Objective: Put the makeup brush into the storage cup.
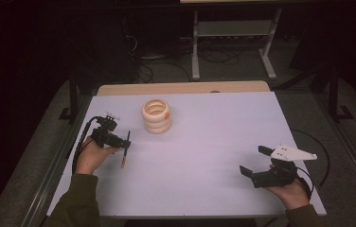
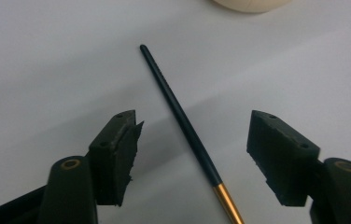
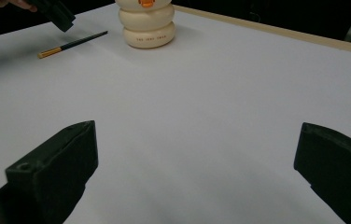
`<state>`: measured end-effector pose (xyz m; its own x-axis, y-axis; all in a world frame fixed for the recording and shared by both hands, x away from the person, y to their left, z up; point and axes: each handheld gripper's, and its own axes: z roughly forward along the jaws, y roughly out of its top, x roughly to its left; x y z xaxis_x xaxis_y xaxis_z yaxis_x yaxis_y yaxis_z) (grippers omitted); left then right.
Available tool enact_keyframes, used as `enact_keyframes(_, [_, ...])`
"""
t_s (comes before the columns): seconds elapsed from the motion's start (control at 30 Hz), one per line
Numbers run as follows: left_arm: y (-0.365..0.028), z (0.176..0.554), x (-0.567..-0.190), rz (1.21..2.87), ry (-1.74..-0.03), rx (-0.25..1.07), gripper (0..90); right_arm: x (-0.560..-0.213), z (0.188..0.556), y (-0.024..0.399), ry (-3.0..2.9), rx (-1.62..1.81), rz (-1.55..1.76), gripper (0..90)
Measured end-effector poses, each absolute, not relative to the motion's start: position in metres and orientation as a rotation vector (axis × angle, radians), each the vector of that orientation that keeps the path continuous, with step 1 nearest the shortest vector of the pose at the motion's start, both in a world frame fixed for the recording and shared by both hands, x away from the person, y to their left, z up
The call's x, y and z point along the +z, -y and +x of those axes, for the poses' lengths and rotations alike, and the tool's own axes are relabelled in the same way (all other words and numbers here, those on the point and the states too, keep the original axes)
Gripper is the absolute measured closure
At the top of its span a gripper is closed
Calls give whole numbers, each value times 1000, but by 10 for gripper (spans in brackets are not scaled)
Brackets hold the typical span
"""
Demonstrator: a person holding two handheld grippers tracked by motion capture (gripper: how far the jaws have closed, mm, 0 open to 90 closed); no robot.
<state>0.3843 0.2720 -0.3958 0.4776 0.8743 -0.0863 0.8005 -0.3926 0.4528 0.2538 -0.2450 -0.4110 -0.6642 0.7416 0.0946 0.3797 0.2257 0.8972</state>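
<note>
Because the pen (image 2: 183,122) lies flat mid-frame, the left gripper (image 2: 192,154) straddles it, jaws spread, untouching; the right gripper (image 3: 197,172) idles wide open.

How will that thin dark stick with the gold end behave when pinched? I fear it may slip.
The stick looks round and smooth, so it may roll or slide under the left gripper. It looks straight, probably stiff and light.
</note>
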Motion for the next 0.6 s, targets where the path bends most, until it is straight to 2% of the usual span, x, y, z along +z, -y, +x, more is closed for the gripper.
enact_keyframes(0.6, [-268, 383, -401, 2367, -1456, 114, 574, -411, 254, 245, -2154, 1415, 1034, 0])
